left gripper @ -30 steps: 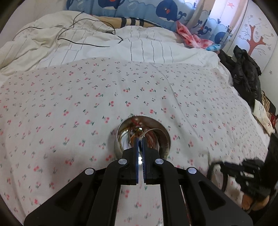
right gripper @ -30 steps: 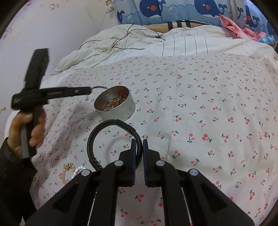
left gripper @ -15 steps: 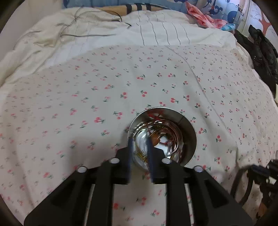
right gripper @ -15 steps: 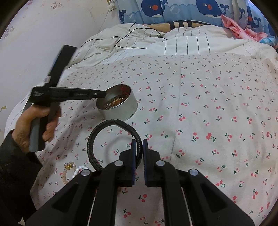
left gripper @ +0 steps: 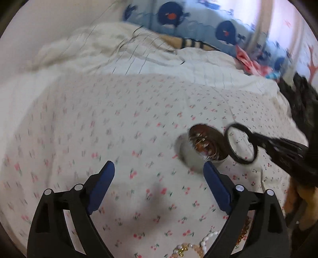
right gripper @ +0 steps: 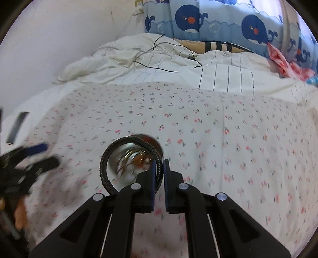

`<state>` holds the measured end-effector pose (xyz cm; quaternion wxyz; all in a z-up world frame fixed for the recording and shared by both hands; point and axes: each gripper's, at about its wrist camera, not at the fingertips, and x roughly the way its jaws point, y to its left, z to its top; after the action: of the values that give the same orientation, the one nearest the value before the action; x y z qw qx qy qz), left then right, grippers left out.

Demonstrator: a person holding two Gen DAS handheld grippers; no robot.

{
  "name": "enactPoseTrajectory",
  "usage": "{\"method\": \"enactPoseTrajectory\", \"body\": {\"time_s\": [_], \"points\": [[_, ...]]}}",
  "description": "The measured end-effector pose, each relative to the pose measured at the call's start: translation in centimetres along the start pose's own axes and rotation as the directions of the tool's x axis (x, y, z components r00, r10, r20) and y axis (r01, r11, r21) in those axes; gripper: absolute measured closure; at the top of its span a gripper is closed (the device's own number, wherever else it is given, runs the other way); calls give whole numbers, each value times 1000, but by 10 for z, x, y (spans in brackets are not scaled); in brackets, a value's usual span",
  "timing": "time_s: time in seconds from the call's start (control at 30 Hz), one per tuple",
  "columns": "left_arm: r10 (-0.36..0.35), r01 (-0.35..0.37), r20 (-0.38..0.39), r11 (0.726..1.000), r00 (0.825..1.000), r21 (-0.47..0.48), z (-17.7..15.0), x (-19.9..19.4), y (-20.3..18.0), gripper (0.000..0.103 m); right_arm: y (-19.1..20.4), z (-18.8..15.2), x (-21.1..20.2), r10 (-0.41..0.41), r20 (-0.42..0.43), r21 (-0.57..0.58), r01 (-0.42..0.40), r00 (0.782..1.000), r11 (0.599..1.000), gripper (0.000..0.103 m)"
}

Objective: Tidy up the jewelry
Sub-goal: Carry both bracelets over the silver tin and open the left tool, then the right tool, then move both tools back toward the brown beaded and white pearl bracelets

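Black and blue-padded, the left gripper (left gripper: 159, 170) fills the near edge of its own view, its jaws spread wide after just opening, with nothing between them but cherry-print bedsheet (left gripper: 119, 129). At the very bottom of that view, between the gripper's arms, lies a small heap of beaded bracelets (left gripper: 190, 249), pearl-white and amber, resting on the sheet.

In the right wrist view, the right gripper (right gripper: 158, 168) has its jaws pressed together on the rim of a black braided bracelet (right gripper: 104, 168). That loop hangs off to the left of the fingers, in front of the round metal tin (right gripper: 157, 145); through the ring the tin's contents show as a blurred tangle of gold and orange pieces. Whether the loop touches the tin cannot be told.

From the left wrist view the tin (left gripper: 186, 156) sits on the sheet just beyond the left gripper's right finger, with the bracelet (left gripper: 241, 145) at its right side.

Farther off, a rumpled white quilt (right gripper: 159, 65) with thin dark stripes lies across the bed, a thin black cable (right gripper: 169, 68) trailing over it. Behind that stands a blue whale-print fabric (right gripper: 198, 17) against the wall.
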<state>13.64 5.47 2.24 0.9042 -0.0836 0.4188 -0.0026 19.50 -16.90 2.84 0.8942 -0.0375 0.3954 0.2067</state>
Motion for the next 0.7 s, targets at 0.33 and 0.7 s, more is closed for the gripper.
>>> {"method": "enactPoseTrajectory", "body": {"time_s": [0.33, 0.7], "points": [[-30, 31, 13, 998, 999, -50, 5, -1, 11, 15, 29, 10, 53, -96, -77, -101, 88, 992, 991, 87], [-123, 127, -104, 992, 987, 28, 1, 5, -1, 15, -6, -44, -41, -3, 12, -10, 3, 1000, 1000, 47]]}}
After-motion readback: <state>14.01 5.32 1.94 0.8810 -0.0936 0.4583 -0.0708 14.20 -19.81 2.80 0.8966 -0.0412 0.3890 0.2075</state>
